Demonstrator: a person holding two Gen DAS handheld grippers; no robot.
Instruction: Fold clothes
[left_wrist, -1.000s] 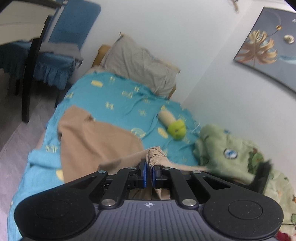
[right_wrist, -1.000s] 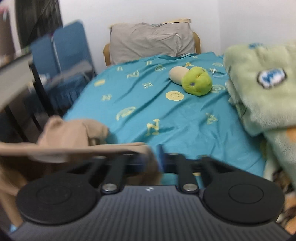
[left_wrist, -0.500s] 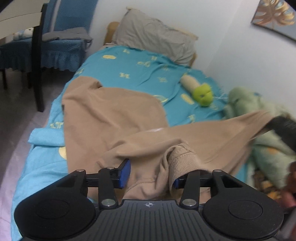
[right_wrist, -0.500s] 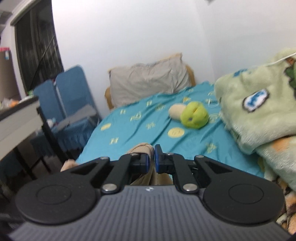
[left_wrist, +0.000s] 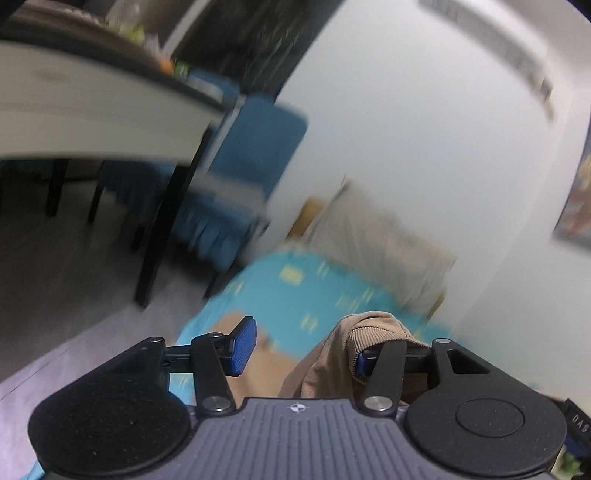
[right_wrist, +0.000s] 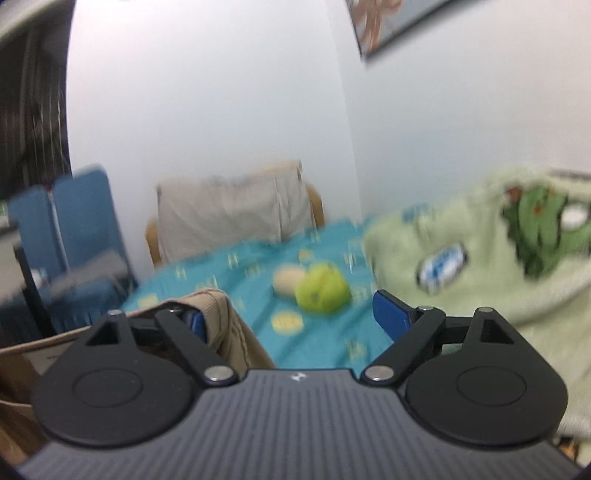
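A tan garment with a ribbed cuff shows in both views. In the left wrist view its cuff (left_wrist: 373, 332) hangs over my right finger while my left gripper (left_wrist: 301, 349) stands wide open above the teal bed sheet (left_wrist: 295, 284). In the right wrist view the tan cuff (right_wrist: 218, 321) drapes over my left finger and my right gripper (right_wrist: 291, 317) is wide open too. Neither pair of jaws pinches the cloth. Both views are blurred by motion.
A grey pillow (right_wrist: 229, 214) leans at the bed's head. A green and beige plush toy (right_wrist: 317, 288) lies on the sheet. A pale green blanket (right_wrist: 480, 266) is heaped at the right. A blue chair (left_wrist: 236, 184) and a dark-legged table (left_wrist: 92, 107) stand left of the bed.
Both grippers have opened wide; the right one was shut on the tan cuff half a second ago. Both cameras have tilted upward, and the cloth now only hangs on a finger of each.
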